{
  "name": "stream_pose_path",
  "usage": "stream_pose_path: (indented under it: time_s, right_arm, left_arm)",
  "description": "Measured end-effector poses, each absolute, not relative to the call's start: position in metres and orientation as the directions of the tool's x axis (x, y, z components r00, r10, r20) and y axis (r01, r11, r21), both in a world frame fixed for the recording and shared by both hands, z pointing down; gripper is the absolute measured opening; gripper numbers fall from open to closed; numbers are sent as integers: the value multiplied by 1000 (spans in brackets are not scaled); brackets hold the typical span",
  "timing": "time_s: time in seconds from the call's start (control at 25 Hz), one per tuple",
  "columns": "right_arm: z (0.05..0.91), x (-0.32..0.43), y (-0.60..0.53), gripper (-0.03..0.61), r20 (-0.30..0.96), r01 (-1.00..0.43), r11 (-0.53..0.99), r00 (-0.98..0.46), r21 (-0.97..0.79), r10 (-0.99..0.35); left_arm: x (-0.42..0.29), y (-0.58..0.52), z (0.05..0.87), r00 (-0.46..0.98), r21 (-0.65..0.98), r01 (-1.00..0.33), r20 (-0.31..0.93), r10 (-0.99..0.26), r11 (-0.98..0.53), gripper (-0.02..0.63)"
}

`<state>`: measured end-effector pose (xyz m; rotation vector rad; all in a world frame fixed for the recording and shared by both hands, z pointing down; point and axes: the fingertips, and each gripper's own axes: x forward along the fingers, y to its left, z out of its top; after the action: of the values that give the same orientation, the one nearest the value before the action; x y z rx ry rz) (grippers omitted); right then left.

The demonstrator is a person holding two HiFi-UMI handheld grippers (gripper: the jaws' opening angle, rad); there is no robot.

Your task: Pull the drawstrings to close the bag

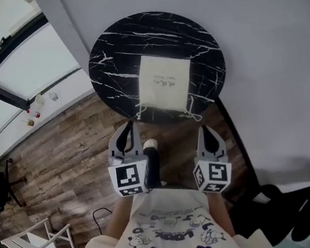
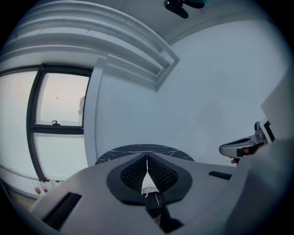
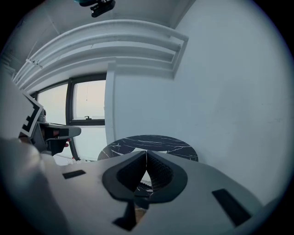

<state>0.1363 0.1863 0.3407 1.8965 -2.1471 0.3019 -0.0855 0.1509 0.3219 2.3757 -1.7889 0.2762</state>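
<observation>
The left gripper has its jaws pressed together with nothing between them, and the right gripper is the same, tips meeting and empty. Both point toward the near edge of the round black marble table, short of it and above the wooden floor. Neither touches anything.

On the table the cream bag lies flat with its mouth toward the person. The left drawstring end and the right drawstring end trail off its two near corners at the table's rim, each just ahead of the gripper on its side.

I'd call this the approach; the pull has not begun and the bag looks unclosed. Next, each pair of jaws needs to part, settle around its own cord end and pinch it. The cords are thin and lie on the marble, so the tips must come in low and well aimed
</observation>
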Motion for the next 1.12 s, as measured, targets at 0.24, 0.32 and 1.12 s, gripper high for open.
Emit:
stream_pose_path:
  time_s: [0.24,0.32,1.12]
  right_arm:
    - [364,137,124,14,416,-997,79,-73,-1,-906]
    - [369,137,105,14,429,-998,62,-61,-12,-901]
    - [463,153,64,15,653,-997,76,-68,-16,-755]
  left_arm:
    - [-76,79,342,362,14,-927,292,-885,-374,41]
    - [-72,59,351,393,5,-911,313,-865,-412,41]
    - [-83,11,459,426,63,-873,580,-694,-483,43]
